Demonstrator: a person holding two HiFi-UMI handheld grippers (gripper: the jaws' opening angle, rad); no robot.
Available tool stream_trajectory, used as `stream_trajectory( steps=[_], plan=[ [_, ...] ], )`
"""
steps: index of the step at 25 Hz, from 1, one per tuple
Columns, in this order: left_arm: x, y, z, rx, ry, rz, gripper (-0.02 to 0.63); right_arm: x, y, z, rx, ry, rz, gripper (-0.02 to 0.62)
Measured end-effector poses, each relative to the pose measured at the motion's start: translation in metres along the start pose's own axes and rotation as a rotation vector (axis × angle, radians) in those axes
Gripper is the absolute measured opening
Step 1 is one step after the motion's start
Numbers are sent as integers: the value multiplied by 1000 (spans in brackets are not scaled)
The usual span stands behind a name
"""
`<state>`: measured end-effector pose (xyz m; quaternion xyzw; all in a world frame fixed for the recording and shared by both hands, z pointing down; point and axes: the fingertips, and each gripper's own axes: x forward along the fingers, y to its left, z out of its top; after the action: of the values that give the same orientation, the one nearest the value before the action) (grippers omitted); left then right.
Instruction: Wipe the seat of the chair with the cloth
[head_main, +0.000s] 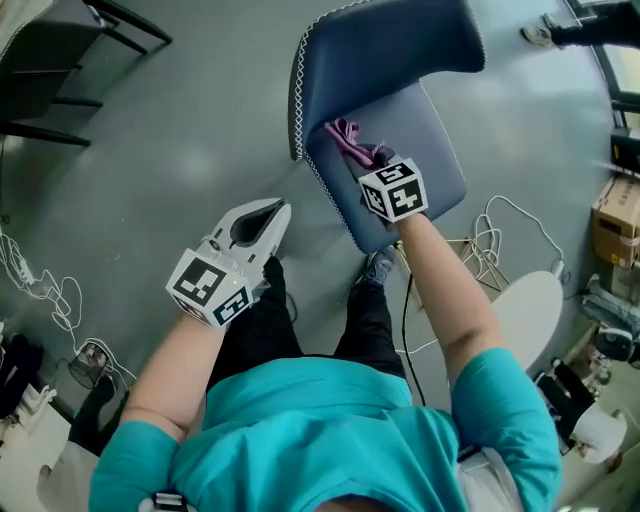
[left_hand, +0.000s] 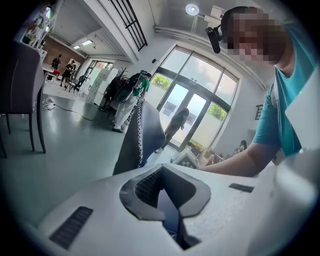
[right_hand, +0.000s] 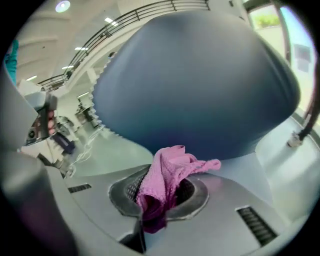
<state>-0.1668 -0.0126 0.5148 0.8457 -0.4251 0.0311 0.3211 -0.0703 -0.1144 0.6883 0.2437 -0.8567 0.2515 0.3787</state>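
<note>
Pink cloth (right_hand: 165, 175) is bunched and clamped in the right gripper (head_main: 366, 160), held low on the blue chair seat (head_main: 425, 130), apparently so it can wipe. The left gripper (head_main: 268, 218) hangs closed and empty beside the chair, likely keeping clear.

- The grey floor (head_main: 150, 150) is smooth and carries a soft glare of light.
- A dark chair (head_main: 55, 55) on thin black legs stands at the upper left of the head view.
- White cables (head_main: 40, 290) lie loose on the floor at the left edge, and a cardboard box (head_main: 618, 205) sits at the right edge.
- Tall glazed doors and windows (left_hand: 200, 107) fill the far wall, bright with daylight and greenery outside.
- A round ceiling lamp (left_hand: 192, 9) is lit, and a black railing (left_hand: 131, 22) runs along the upper level.
</note>
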Motion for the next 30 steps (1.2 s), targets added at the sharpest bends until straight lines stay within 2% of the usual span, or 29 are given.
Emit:
stream_trajectory(
  steps=[3, 6, 10, 14, 22, 30],
  plan=[
    [-23, 31, -4, -5, 24, -12, 3, 31, -18, 20, 106, -93, -210, 51],
    [-44, 57, -14, -20, 56, -11, 3, 71, -9, 11, 70, -49, -300, 51],
    [-58, 70, -21, -12, 67, -16, 4, 113, 7, -7, -37, 40, -311, 51],
    [-61, 80, -33, -45, 49, 7, 3, 140, 12, -14, -135, 71, -321, 51],
    [-48, 56, -47, -77, 61, -7, 3, 146, 16, -26, -398, 151, -320, 51],
    [-30, 39, -35, -74, 74, -15, 4, 141, 18, -25, -555, 205, -289, 50]
  ],
)
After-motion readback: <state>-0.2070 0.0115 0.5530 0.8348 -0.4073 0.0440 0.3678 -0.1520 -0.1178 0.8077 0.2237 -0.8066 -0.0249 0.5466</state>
